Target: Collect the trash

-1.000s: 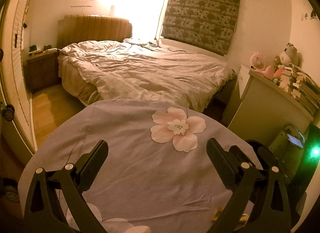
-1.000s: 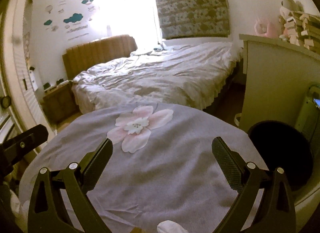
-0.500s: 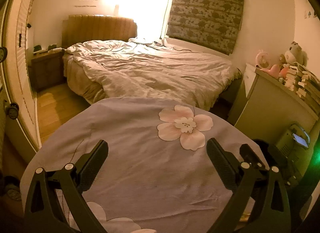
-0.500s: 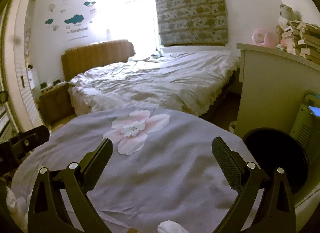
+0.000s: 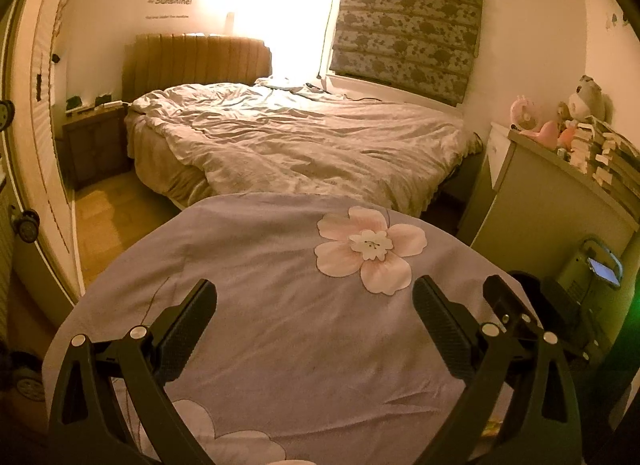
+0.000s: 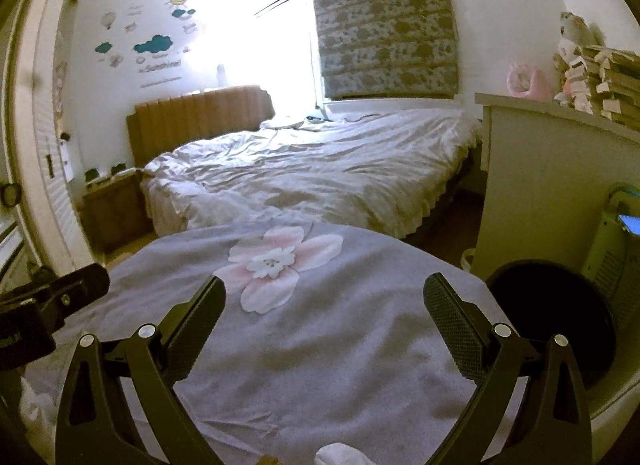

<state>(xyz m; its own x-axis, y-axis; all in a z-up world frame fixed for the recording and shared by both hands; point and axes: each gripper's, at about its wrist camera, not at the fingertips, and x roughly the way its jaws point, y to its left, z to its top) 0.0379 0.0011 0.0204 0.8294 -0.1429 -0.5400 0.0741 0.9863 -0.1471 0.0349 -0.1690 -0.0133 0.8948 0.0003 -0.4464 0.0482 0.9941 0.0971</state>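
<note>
1. Both tongs are released: my left gripper and my right gripper each hang with jaws spread wide and nothing between the pads.
2. Under both lies a round table draped in a lilac cloth printed with a pink flower; the flower sits ahead of my left tongs, toward their right finger, and just beyond the left finger of my right tongs.
3. A white crumpled scrap lies on the cloth at the very bottom edge of my right wrist view, below and behind the open jaws, not touched by either finger.
4. A small yellowish piece shows at the cloth's edge beside my left tongs' right finger; what it is I cannot tell.
5. A dark round bin stands just right of my right tongs, beside the table's edge.
6. My left gripper's tip pokes in at the left of my right view.
7. Beyond the table is an unmade bed.
</note>
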